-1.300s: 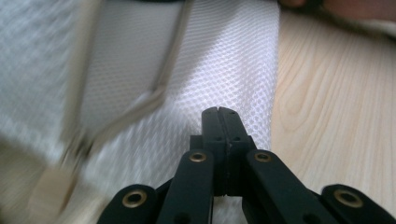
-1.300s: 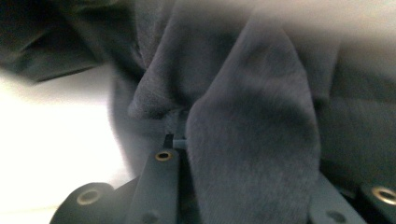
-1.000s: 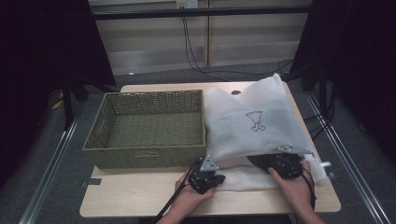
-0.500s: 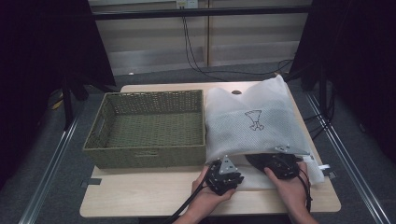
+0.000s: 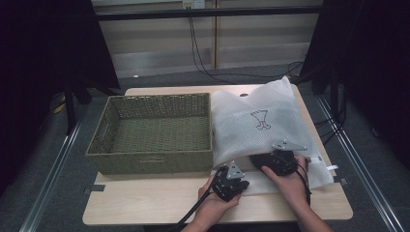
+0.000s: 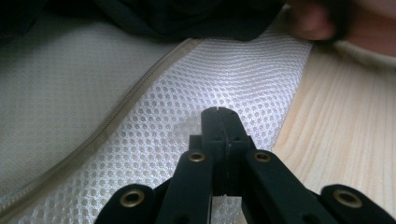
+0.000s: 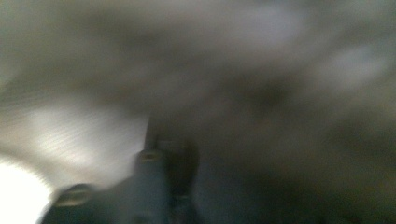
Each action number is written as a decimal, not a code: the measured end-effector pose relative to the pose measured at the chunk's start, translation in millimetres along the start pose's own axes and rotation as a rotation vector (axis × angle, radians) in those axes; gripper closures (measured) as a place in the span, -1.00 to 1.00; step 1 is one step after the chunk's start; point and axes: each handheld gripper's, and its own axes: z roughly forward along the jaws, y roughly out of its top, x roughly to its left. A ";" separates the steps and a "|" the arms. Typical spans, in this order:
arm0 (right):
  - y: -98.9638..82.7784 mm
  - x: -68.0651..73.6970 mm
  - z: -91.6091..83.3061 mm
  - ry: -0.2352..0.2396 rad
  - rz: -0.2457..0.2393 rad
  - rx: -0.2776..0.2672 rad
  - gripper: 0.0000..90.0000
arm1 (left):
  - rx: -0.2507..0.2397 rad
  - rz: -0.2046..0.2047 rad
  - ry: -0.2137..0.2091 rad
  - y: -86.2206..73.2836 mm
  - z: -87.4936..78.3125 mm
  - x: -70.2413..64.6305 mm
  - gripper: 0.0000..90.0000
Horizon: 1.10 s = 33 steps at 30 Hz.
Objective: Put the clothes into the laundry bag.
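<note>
Basket: a green woven basket point(image 5: 150, 133) stands on the left half of the tabletop point(image 5: 145, 203), with a handle slot in its left wall and a small tag on the front wall. The writing on the tag is too small to read.

Left claw: the left claw point(image 5: 231, 182) is at the near edge of the tabletop, just right of the basket's front corner. In the left gripper view its jaws are pressed together on the flat white mesh edge of the bag point(image 6: 196, 107), beside a beige zipper line point(image 6: 116, 116).

Mesh bag: the white mesh laundry bag point(image 5: 263, 123) lies on the right half of the tabletop and touches the basket's right wall. It has a dark printed figure point(image 5: 261, 119) on top; no letters can be read there. Something dark is seen at its near opening.

Right claw: the right claw point(image 5: 278, 162) is at the bag's near opening, just right of the left claw. Its jaws have just been opening. The right gripper view is blurred, so I cannot tell if anything is between them.
</note>
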 end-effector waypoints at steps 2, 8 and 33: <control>-1.0 3.4 -7.3 0.024 -0.015 0.002 -0.04 | -0.004 -0.010 -0.004 -0.1 0.2 0.5 1.00; -13.6 6.2 -69.3 0.085 0.045 -0.061 -0.13 | 0.003 0.024 0.033 0.1 -0.2 -3.6 1.00; -7.9 3.2 -37.4 0.103 0.062 0.003 0.11 | -0.007 0.009 0.051 -0.2 0.7 -6.0 1.00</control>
